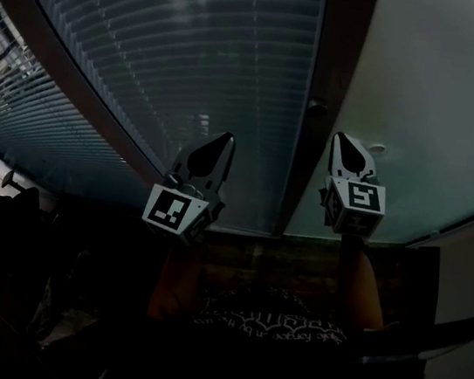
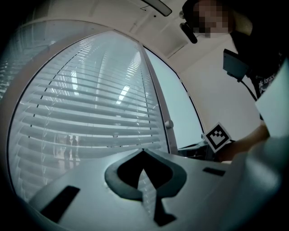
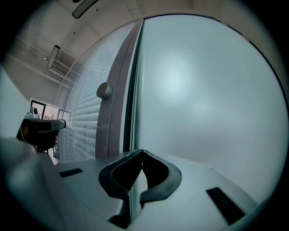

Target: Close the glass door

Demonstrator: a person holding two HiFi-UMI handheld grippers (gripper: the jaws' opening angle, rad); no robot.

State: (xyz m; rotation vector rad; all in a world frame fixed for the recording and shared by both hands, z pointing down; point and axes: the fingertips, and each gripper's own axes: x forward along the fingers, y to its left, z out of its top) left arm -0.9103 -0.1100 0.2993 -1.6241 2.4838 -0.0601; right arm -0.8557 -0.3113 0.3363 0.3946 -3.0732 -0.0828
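Glass door (image 3: 203, 90) (frosted) near closed, empty left hand-held gripper (image 1: 228, 140) and right hand-held gripper (image 1: 340, 139).

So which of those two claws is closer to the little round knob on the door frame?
Right. The right gripper, jaws shut, sits just right of the knob. The left gripper is farther off to the knob's left, in front of the blinds.

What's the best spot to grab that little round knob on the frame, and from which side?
Probably the round knob itself, pinched across its sides with the jaws coming straight on from the room side. It's the only part standing out from the upright frame; the frosted panel beside it is flat, with nothing to pinch.
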